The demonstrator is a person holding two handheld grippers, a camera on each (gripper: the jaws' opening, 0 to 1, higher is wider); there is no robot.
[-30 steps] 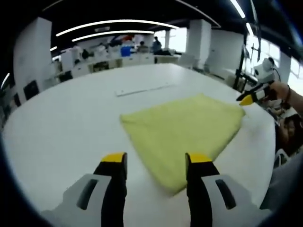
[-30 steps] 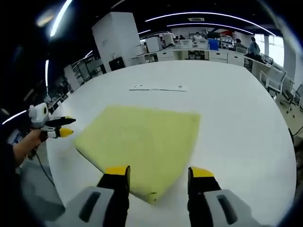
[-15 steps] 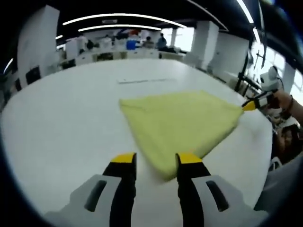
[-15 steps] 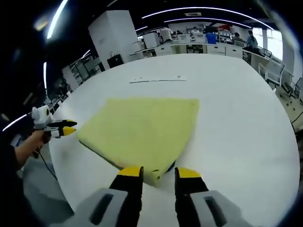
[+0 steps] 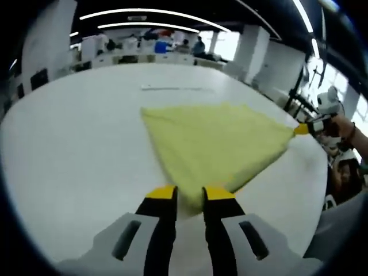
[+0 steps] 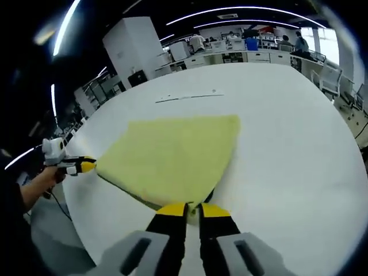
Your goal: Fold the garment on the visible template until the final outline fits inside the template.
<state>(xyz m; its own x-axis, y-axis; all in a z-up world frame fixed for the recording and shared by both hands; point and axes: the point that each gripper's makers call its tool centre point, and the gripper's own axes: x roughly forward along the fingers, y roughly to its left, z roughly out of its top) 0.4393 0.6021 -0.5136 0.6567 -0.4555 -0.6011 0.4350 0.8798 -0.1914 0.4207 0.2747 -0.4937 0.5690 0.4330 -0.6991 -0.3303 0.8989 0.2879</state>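
Observation:
A yellow cloth (image 5: 218,144) lies flat on the round white table (image 5: 75,144), folded to a rough four-cornered shape. In the left gripper view my left gripper (image 5: 188,196) has its jaws drawn together on the cloth's near corner. My right gripper (image 5: 303,129) shows there at the cloth's right corner, held by a hand. In the right gripper view the cloth (image 6: 172,155) spreads ahead and my right gripper (image 6: 193,209) is shut on its near corner. The left gripper (image 6: 87,167) sits at the cloth's left corner.
A thin marked line (image 5: 171,88) lies on the table beyond the cloth, also visible as a line (image 6: 190,96) in the right gripper view. The table edge (image 6: 69,201) runs close behind both grippers. Desks, chairs (image 6: 330,80) and people stand far off.
Both grippers' jaws went from wide open to closed around the cloth's corners. Each view has moved in closer to its corner. The cloth has stayed flat.

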